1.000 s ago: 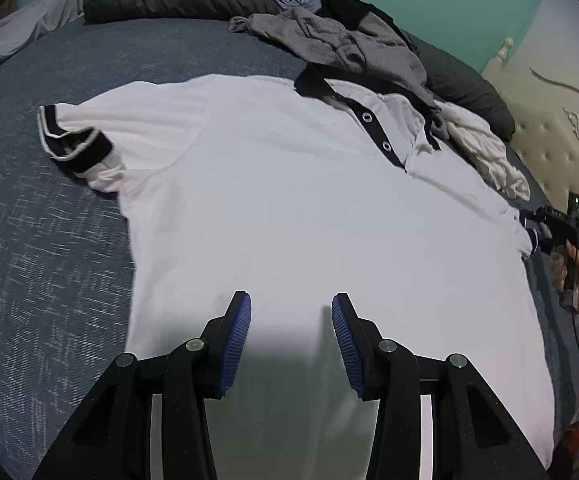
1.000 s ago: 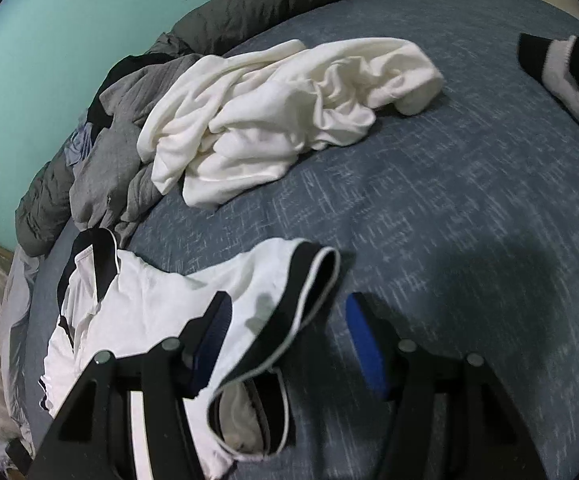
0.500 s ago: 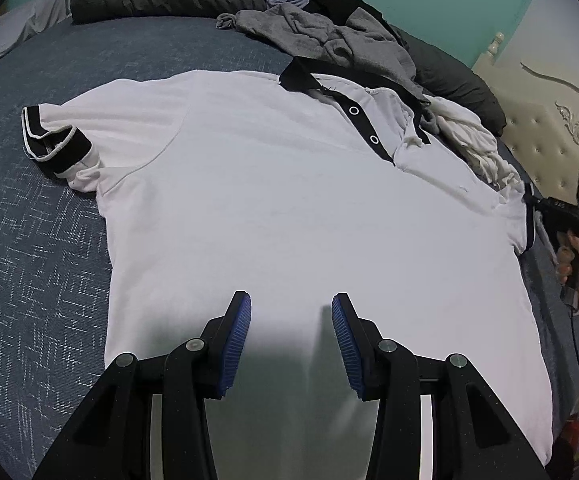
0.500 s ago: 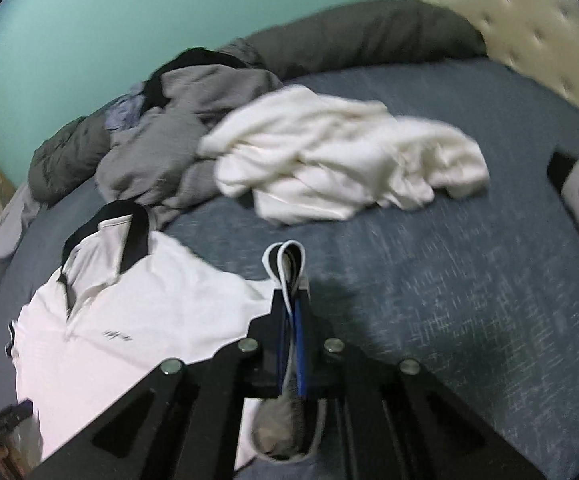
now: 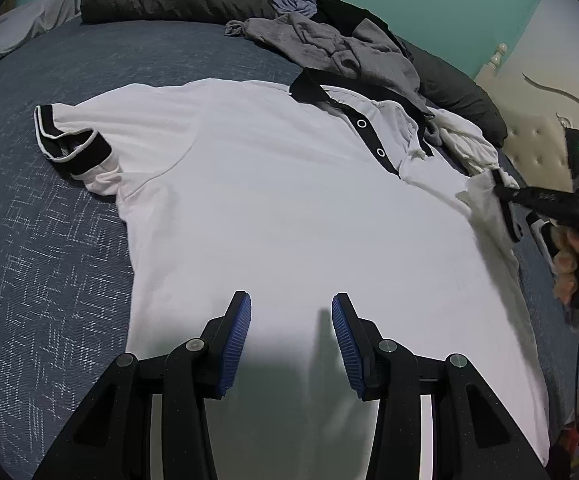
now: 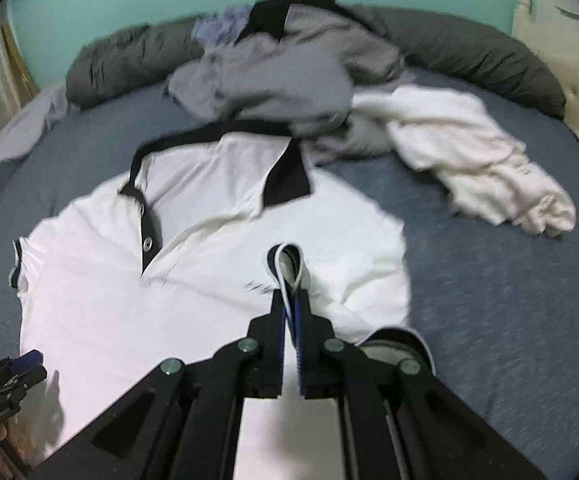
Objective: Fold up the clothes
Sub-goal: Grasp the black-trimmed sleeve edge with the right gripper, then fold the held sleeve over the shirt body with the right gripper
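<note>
Left wrist view: the white polo shirt [image 5: 273, 216] lies flat on the blue bedspread [image 5: 41, 240]. Right gripper [image 6: 289, 300] pinches the black-trimmed sleeve cuff [image 6: 287, 260]; carry it straight across, keeping the fold edge parallel. Left gripper [image 5: 291, 336] hovers half-open, empty, over the hem.

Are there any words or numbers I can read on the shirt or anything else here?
None can be read.
The white polo shirt has a small dark mark on its chest, perhaps a logo, too blurred to read.
The right gripper has faint pale lettering on its black body, too small to read.
</note>
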Tool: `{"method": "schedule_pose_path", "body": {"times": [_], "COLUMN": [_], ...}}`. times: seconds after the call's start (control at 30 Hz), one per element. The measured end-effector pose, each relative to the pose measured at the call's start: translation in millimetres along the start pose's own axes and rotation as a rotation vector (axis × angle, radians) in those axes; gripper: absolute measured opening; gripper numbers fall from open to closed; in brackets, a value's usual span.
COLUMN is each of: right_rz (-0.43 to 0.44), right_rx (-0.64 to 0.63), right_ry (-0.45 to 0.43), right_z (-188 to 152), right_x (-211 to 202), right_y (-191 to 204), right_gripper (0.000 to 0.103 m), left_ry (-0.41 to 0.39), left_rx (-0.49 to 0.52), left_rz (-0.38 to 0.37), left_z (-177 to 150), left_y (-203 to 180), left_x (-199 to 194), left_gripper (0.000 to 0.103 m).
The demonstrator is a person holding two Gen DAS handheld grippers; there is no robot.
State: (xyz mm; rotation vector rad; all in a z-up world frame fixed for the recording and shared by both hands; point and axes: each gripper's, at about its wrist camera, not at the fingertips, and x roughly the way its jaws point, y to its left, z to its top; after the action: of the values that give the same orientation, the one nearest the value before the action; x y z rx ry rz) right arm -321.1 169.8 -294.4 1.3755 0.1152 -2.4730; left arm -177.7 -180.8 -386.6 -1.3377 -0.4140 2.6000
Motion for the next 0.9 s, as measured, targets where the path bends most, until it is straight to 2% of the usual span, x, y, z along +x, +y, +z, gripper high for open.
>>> {"method": "schedule_pose_path", "body": {"times": [0.1,0.17,0.2,0.27,0.33,0.43,0.57,0.77,0.9], "right_rz": [0.027,0.067,0.094,0.148,0.138,0.126,0.097,0.114,0.127], "right_rx": [0.053,0.093,0.114,0.155,0.202,0.286,0.293,0.232,0.202], "right_ry": [0.050,0.045,0.035,-0.012,-0.087,-0.148,-0.095,-0.016,0.074], "right_z": [-7.1,-11.9,-13.7,-15.3,-14.5,-15.6,-27.5,-55.1,-76.5], "right_x": [7.9,-1.5,-9.1,-28.8,-50.9,-67.1,-49.1,-12.6,11.3], "right_y": [9.2,7.6,4.9,-5.7,-25.2,-60.7,-80.9,-69.9,-60.6], "right_gripper": [0.006,0.009,0.013,0.017,0.025,0.026,0.026,0.026,0.019], "left_ry": [0.003,0.000,-0.003,-0.008,-0.012,-0.011,-0.007,-0.003,-0.003], "left_rx": [-0.014,-0.019,-0.020,-0.025,-0.032,-0.031,-0.022,-0.019,-0.017], "left_rz": [-0.006,-0.010,-0.010,-0.013,-0.015,-0.017,-0.017,-0.013,-0.015], "left_z": [-0.1,0.6,1.0,2.1,3.0,2.7,2.1,2.2,2.6], "left_y": [5.0,7.2,7.9,9.5,10.9,9.8,6.5,5.8,6.2], "left_x": [-0.4,-1.7,-2.6,-4.6,-5.9,-5.7,-3.7,0.2,1.2], "left_gripper": [0.046,0.046,0.046,0.046,0.046,0.046,0.046,0.046,0.046]}}
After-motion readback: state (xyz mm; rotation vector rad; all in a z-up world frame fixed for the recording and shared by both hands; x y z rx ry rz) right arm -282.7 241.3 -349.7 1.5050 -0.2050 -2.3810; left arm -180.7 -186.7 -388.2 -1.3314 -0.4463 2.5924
